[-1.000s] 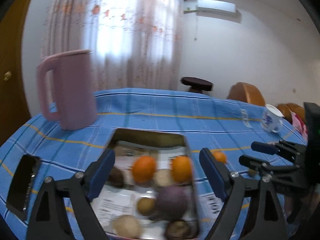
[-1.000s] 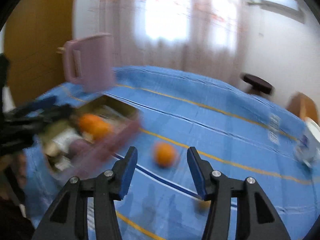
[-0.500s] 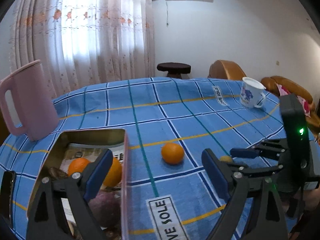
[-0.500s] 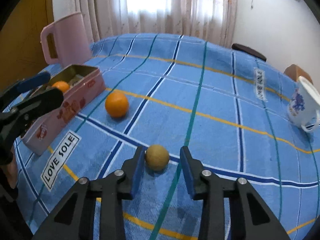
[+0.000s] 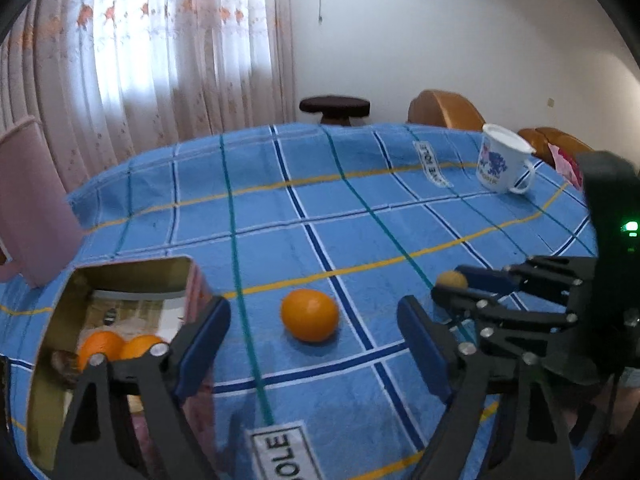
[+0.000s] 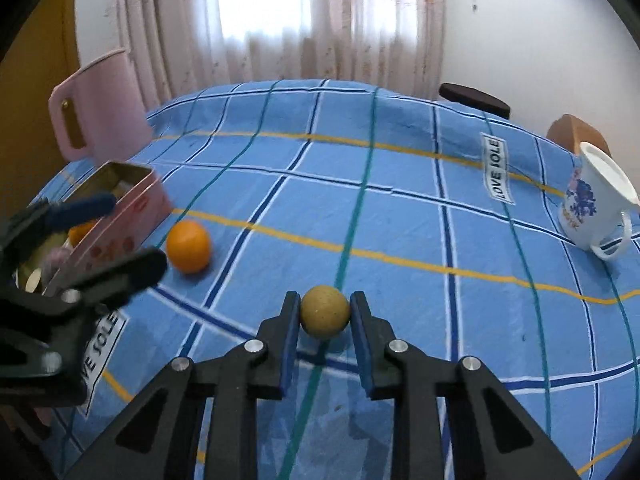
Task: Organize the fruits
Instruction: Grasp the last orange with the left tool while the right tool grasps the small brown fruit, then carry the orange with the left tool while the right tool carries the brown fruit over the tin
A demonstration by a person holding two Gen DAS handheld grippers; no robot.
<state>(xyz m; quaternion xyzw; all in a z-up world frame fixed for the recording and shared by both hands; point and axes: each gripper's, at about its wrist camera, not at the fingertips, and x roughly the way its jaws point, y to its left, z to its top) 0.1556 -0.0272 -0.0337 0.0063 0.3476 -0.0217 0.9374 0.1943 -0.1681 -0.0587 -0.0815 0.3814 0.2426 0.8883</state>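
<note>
Through the left wrist view, the left gripper (image 5: 314,354) hung wide, jaws closing, over a loose orange (image 5: 309,314) on the blue checked surface (image 5: 360,216), nothing pressed between them; the tin (image 5: 120,280) held two oranges. Through the right wrist view, the right gripper (image 6: 325,312) clamped a small tan fruit (image 6: 325,311) resting near the surface.

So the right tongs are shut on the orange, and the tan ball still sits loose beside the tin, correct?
Swapped. The right wrist view shows the right tongs shut on the tan ball; the orange is what sits loose on the cloth beside the tin.
</note>
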